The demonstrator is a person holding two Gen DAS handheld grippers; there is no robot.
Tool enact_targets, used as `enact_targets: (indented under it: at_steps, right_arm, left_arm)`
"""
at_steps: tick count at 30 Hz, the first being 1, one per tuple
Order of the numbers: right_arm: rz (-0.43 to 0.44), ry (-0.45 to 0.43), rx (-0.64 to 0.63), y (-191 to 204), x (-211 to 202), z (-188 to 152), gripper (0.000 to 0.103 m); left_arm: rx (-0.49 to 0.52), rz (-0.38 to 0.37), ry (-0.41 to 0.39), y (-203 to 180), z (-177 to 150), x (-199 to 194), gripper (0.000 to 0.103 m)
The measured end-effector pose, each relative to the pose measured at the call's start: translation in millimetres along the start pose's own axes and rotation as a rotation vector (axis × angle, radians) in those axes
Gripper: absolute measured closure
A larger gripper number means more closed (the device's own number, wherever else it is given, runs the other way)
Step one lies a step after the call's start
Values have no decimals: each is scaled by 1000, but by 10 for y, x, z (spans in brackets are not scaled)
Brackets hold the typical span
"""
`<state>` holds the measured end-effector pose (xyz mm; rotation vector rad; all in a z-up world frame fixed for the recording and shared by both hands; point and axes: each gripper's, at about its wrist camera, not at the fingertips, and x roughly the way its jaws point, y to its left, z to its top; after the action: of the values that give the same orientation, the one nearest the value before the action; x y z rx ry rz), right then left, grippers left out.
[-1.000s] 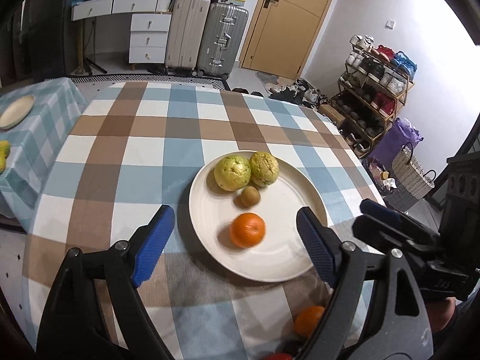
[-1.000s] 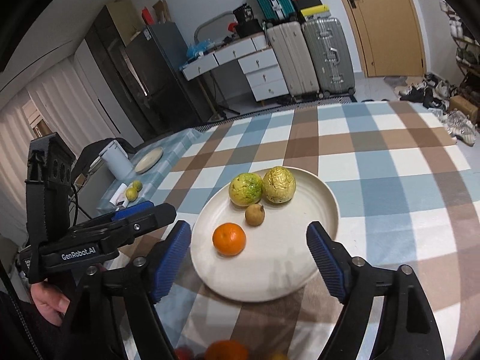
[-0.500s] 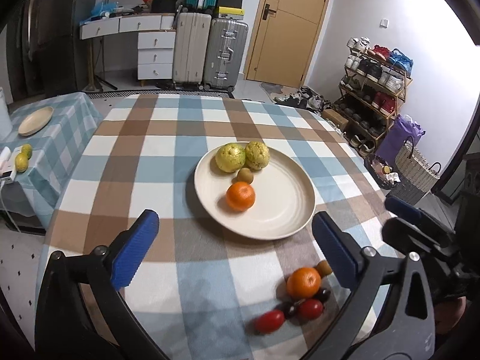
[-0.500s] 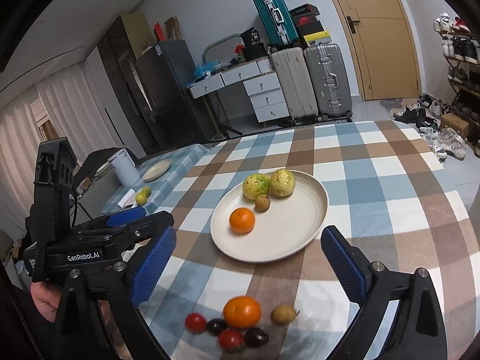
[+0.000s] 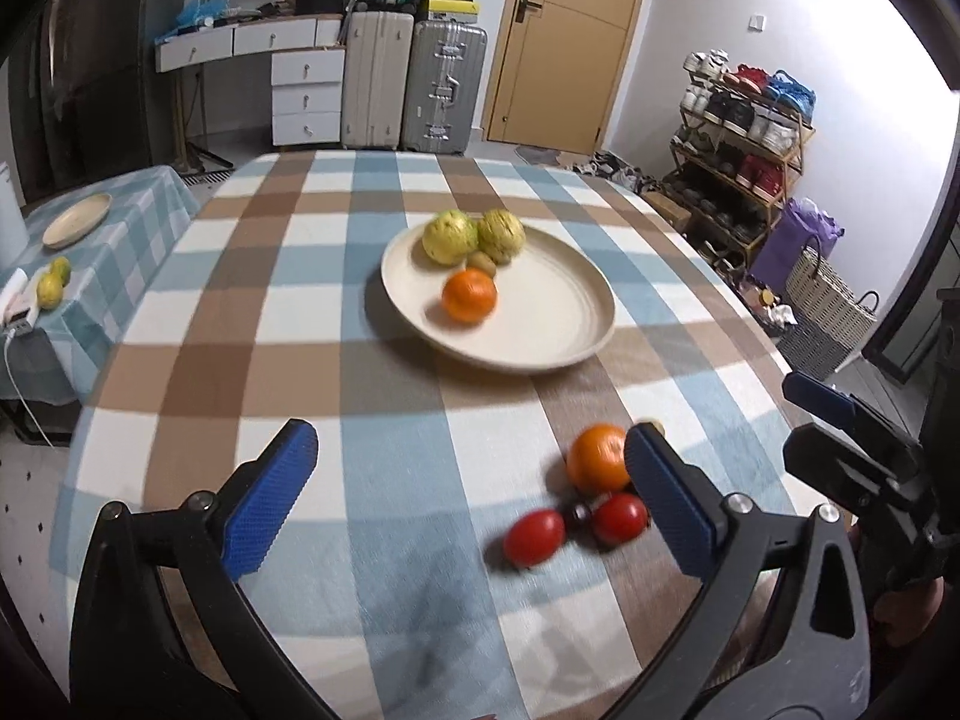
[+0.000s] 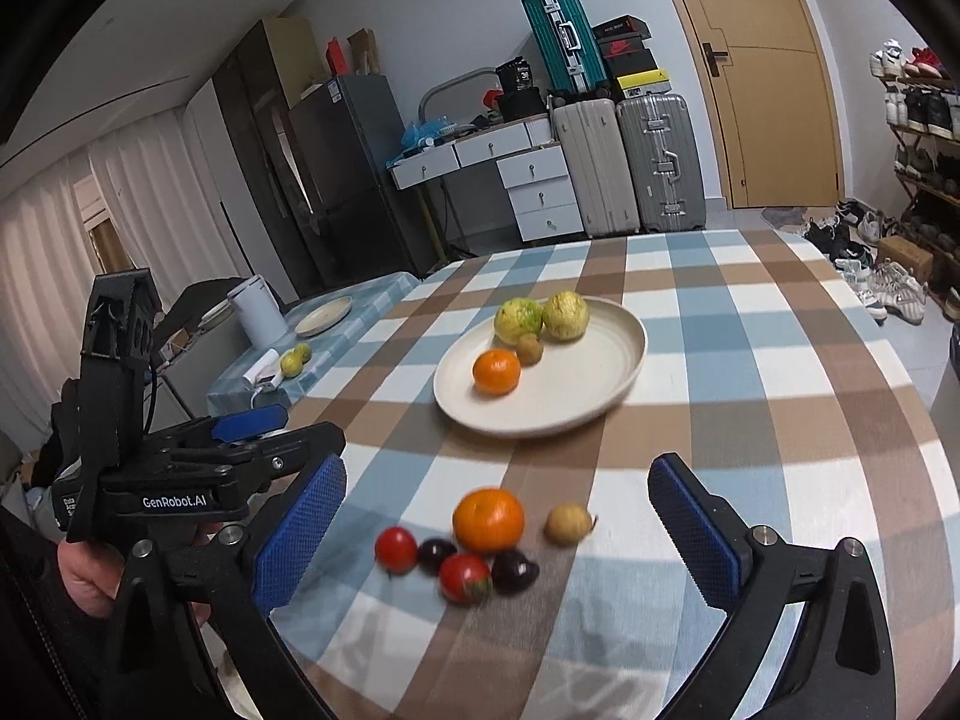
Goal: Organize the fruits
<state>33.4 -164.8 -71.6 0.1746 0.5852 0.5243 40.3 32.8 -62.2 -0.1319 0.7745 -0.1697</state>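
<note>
Plate (image 6: 624, 372) holds orange (image 6: 496, 371), two guavas (image 6: 518, 321)

both grippers pull back from the plate (image 5: 591, 300) and it sits much further off now. A second ago the left gripper (image 5: 474, 498) framed the plate, now its fingers hang wide over bare cloth nearer the table edge. Same for the right gripper (image 6: 498, 531), it now brackets a loose bunch: an orange (image 6: 488, 519), two tomatoes (image 6: 396, 549), two dark fruits (image 6: 514, 570) and a small tan one (image 6: 567, 523). That bunch was barely peeking in at the bottom before, now it's fully in view
</note>
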Motion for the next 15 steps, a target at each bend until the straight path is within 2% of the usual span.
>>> enact_targets:
  at_steps: [8, 15]
  right_arm:
    - [8, 22, -11, 50, -10, -291, 0]
    - [2, 60, -30, 84, 86, -461, 0]
  left_arm:
    - [5, -16, 48, -24, -338, 179, 1]
    - [16, -44, 67, -3, -443, 295, 1]
